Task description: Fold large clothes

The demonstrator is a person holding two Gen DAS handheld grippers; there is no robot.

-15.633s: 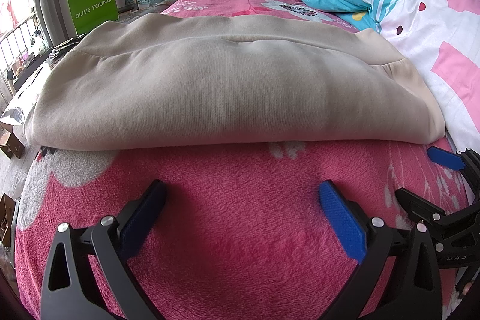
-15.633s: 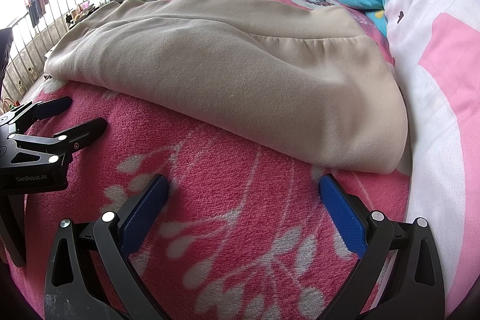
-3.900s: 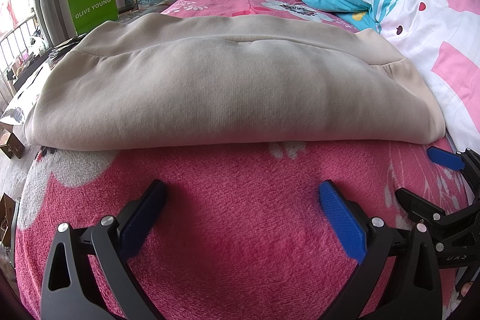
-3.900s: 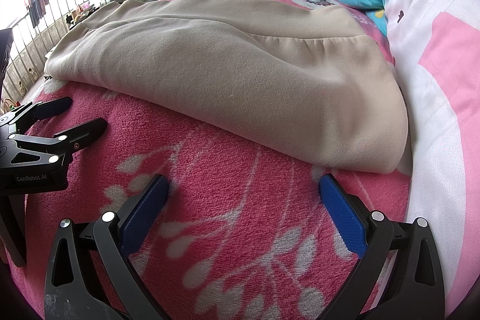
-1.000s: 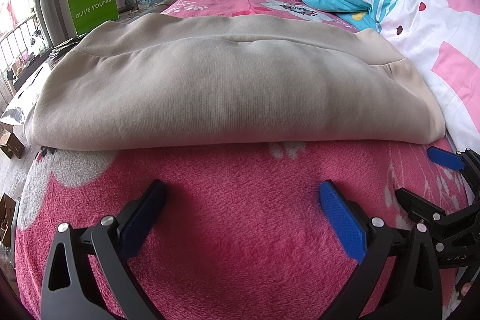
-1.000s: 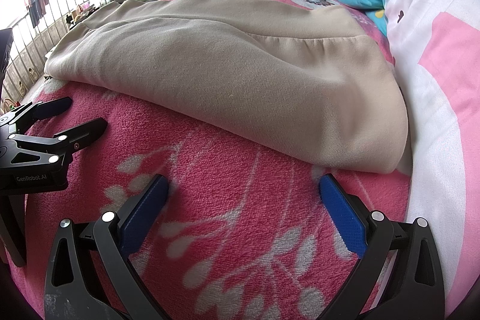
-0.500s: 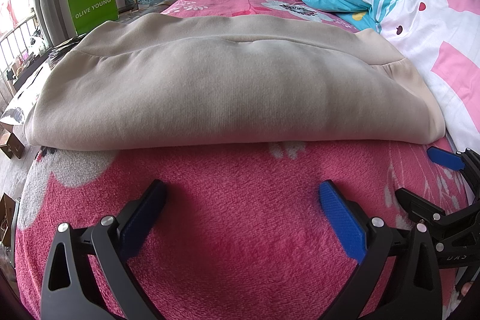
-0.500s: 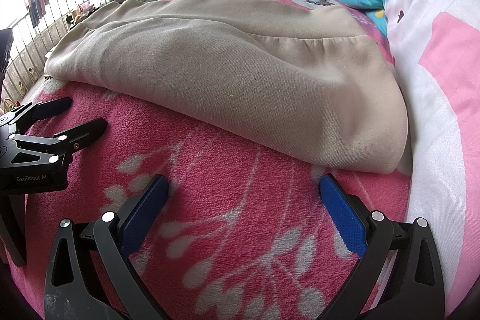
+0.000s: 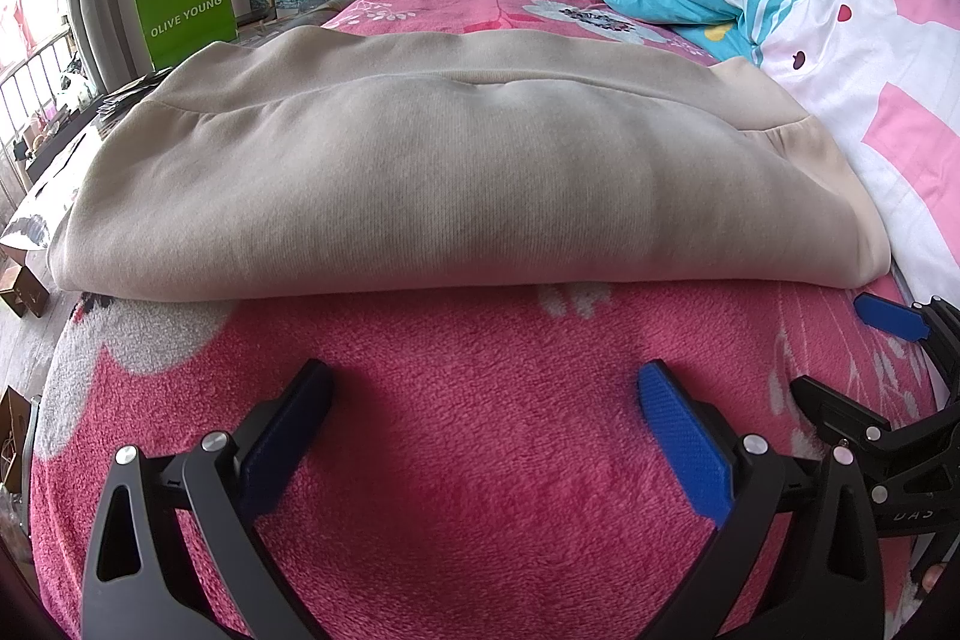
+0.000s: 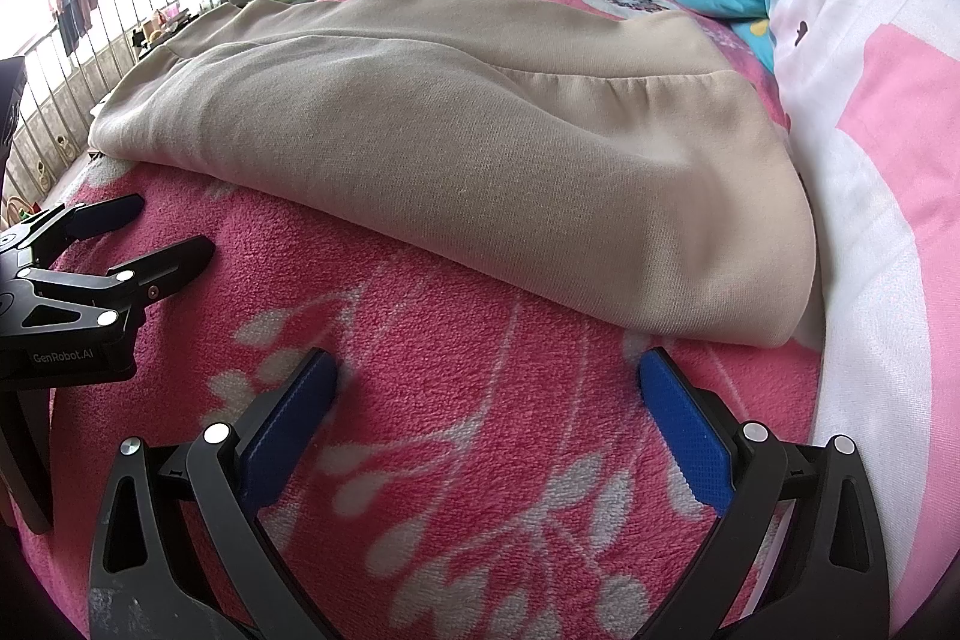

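Both the left gripper [image 9: 483, 400] and right gripper [image 10: 486, 388] rest released on the blanket [image 9: 480, 436], just short of the folded sweater [image 9: 420, 172]. Only the right view shows the railing [image 10: 78, 40].

Plain beige garment [image 9: 456, 172] on a hot-pink blanket [image 9: 480, 460] — white floral print — blue-padded black claws.

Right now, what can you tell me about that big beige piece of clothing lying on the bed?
The beige garment is a thick, soft knit, like sweatshirt fleece, already folded into a wide, padded rectangle with a rounded fold facing the cameras. A seam with small gathers crosses its upper layer. It lies flat on the pink fleece blanket, its right end against the pink and white quilt. Nothing holds it: the left gripper and right gripper are both open, short of its near edge.
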